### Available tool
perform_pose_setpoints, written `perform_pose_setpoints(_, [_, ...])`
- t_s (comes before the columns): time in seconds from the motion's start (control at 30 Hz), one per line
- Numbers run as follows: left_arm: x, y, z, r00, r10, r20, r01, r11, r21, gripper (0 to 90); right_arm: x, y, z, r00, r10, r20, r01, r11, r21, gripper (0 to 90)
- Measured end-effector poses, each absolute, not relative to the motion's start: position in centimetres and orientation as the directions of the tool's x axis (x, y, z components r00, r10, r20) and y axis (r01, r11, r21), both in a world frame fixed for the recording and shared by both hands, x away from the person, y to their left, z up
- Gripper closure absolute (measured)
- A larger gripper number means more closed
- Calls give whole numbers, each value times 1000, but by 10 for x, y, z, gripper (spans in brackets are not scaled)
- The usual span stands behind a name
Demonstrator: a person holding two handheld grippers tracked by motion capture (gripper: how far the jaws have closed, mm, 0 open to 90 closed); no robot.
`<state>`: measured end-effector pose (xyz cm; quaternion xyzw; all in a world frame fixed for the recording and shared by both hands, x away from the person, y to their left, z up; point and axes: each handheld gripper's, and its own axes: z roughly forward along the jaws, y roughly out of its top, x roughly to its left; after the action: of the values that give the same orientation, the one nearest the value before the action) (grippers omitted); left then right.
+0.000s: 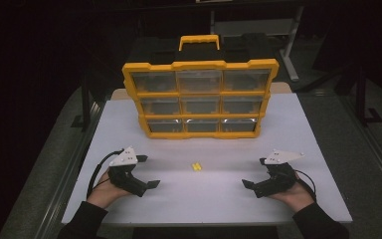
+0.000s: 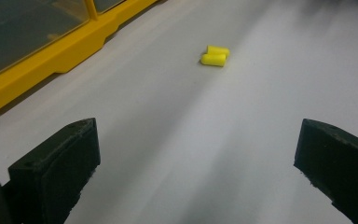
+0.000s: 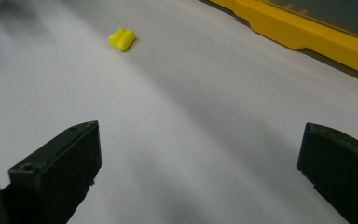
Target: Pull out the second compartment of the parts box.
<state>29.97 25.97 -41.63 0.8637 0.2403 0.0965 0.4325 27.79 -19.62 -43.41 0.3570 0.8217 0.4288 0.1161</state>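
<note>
Two small yellow foam earplugs point(image 1: 196, 167) lie side by side on the white table point(image 1: 204, 199), between the two hands. They show in the left gripper view as earplugs point(image 2: 215, 56) ahead and in the right gripper view as earplugs point(image 3: 121, 39) to the upper left. My left gripper point(image 1: 148, 172) rests at the front left, open and empty, jaws pointing toward the middle. My right gripper point(image 1: 253, 173) rests at the front right, open and empty too. A yellow organiser case point(image 1: 200, 97) with clear drawers stands upright behind the earplugs.
The case has a carry handle point(image 1: 199, 42) on top and three rows of closed drawers. Its yellow base point(image 2: 51, 60) lies near my left gripper's line of sight; the same base point(image 3: 307, 35) shows at the right gripper view's upper right. Dark floor surrounds the table.
</note>
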Motion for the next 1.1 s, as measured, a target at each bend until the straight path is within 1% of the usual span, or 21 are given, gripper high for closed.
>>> perform_pose_setpoints(0.37, [301, 259, -418, 870, 491, -44, 331, -516, 790, 0, 277, -197, -432, -724, 679, 122, 485, 375, 790, 0])
perform_pose_setpoints(0.7, [303, 256, -419, 874, 483, -55, 335, -515, 789, 0, 278, -193, -432, -746, 655, 124, 480, 399, 781, 0])
perform_pose_setpoints(1.1, [309, 246, -418, 881, 471, -50, 318, -510, 800, 0, 279, -194, -432, -745, 653, 135, 478, 382, 791, 0])
